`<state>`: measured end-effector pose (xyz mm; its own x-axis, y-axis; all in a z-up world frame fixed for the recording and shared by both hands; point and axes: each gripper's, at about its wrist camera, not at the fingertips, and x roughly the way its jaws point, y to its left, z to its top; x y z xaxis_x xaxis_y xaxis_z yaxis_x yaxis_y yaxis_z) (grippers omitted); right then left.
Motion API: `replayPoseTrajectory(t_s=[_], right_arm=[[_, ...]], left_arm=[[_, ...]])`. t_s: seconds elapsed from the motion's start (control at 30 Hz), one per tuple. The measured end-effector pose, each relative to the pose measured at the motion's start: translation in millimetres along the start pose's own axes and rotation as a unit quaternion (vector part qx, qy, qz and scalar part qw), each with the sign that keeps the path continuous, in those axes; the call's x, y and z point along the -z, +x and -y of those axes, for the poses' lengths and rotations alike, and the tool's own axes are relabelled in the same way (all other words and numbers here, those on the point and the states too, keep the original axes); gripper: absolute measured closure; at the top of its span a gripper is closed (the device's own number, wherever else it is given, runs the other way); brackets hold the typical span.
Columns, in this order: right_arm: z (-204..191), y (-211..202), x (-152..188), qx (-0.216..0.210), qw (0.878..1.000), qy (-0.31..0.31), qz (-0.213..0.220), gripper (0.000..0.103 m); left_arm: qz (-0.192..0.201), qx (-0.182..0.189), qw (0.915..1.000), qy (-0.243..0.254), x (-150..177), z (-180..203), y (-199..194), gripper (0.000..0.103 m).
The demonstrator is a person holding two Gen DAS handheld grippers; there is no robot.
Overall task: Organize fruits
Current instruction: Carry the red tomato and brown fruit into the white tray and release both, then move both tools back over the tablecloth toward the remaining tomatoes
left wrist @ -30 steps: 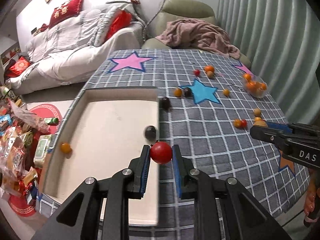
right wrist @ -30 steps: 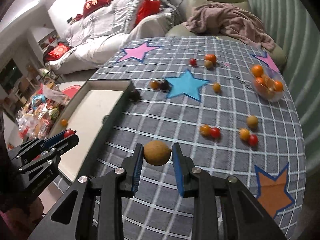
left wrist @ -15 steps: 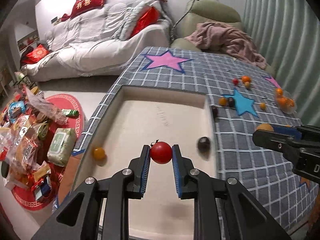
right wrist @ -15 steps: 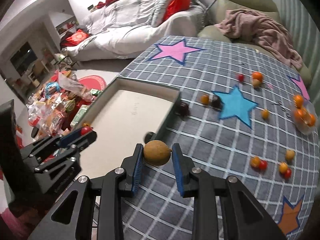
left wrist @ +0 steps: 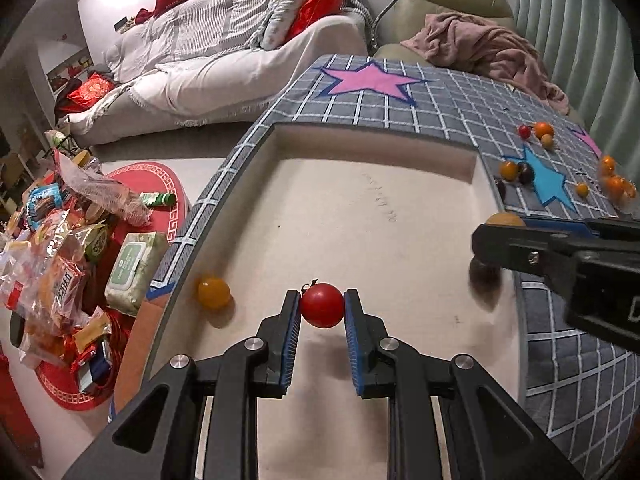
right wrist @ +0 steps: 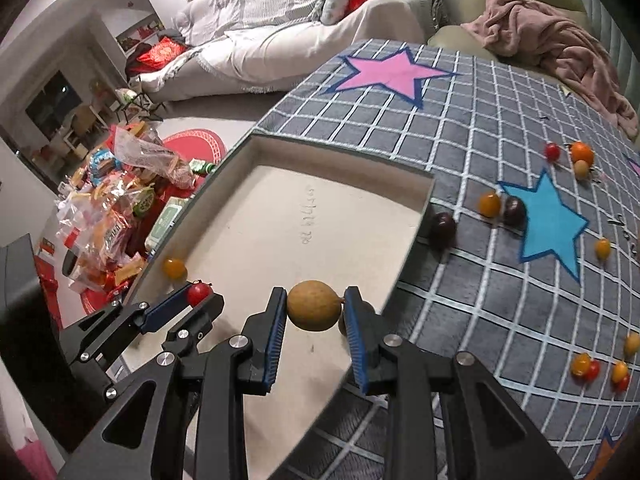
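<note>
Evidently for dropping, a red tomato (left wrist: 322,305) is clamped by the left gripper (left wrist: 322,312) and a tan fruit (right wrist: 314,306) by the right gripper (right wrist: 314,314) over the tray (left wrist: 360,136).

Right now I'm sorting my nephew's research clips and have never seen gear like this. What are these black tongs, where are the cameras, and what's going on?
They are two hand-held grippers, one in each of a person's hands, each with a fisheye camera looking along its fingers. One picture is from the left gripper, shut on a small red tomato. The other is from the right gripper, shut on a brown round fruit. Both hover over a shallow cream tray holding a yellow fruit. More small fruits lie on the grey checked cloth.
</note>
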<state>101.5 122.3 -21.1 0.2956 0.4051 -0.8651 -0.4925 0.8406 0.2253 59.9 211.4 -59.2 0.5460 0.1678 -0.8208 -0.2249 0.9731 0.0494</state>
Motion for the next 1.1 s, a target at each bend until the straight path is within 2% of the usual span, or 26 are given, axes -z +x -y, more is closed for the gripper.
replayPoseTrajectory(t_s=[0.23,0.43,0.5,0.57,0.6,0.63,0.67,0.7,0.73,0.77,0.87,0.93,1.03,1.1], right_arm=[[1.8,21.9,0.9,0.004,1.000,-0.004,-0.022,0.071],[-6.1,26.3,0.6,0.003,0.999,-0.030,-0.026,0.071],[-7.9,25.5,1.1,0.000,0.999,-0.032,-0.025,0.066],[-8.5,21.9,0.7,-0.002,0.999,-0.032,-0.020,0.050],[-8.2,20.9,0.5,-0.001,0.999,-0.031,-0.019,0.049],[-7.8,18.9,0.4,-0.004,0.999,-0.030,-0.018,0.047],[-7.5,17.1,0.3,-0.007,0.999,-0.029,-0.017,0.047],[-7.7,15.6,0.5,-0.008,0.999,-0.029,-0.016,0.047],[-7.5,12.8,0.6,-0.009,0.999,-0.029,-0.014,0.043],[-7.6,11.2,0.9,-0.010,0.999,-0.029,-0.012,0.037],[-6.1,5.1,1.4,-0.007,1.000,-0.026,-0.007,0.022],[-2.8,-1.4,2.4,-0.011,1.000,-0.018,-0.002,0.017],[3.3,-13.4,5.3,0.010,1.000,-0.007,0.010,0.000],[10.4,-24.0,8.7,0.006,1.000,0.003,0.022,0.000]], left_arm=[[-0.012,-0.007,0.9999,0.007,2.7,3.0,11.0,0.080],[-0.015,-0.011,0.9997,0.013,5.9,7.7,14.2,0.079],[-0.016,-0.013,0.9996,0.018,6.1,9.3,13.7,0.079],[-0.017,-0.011,0.9995,0.023,6.7,10.5,13.1,0.079],[-0.018,-0.008,0.9996,0.021,6.8,10.1,12.4,0.070],[-0.019,-0.008,0.9996,0.020,6.8,9.5,12.2,0.033],[-0.014,-0.012,0.9997,0.016,7.0,8.8,10.7,0.013],[0.000,-0.020,0.9998,0.010,7.9,7.5,6.6,0.001],[0.024,-0.027,0.9993,0.008,8.5,7.3,-0.6,0.001],[0.027,-0.026,0.9992,0.014,8.2,8.5,-3.3,0.001],[0.024,-0.025,0.9992,0.020,7.2,10.6,-8.0,0.001],[0.023,-0.026,0.9993,0.017,7.3,9.3,-11.2,0.001],[0.019,-0.020,0.9996,0.008,8.1,7.2,-17.6,0.001],[0.018,-0.020,0.9996,0.007,9.6,6.8,-22.9,0.001]])
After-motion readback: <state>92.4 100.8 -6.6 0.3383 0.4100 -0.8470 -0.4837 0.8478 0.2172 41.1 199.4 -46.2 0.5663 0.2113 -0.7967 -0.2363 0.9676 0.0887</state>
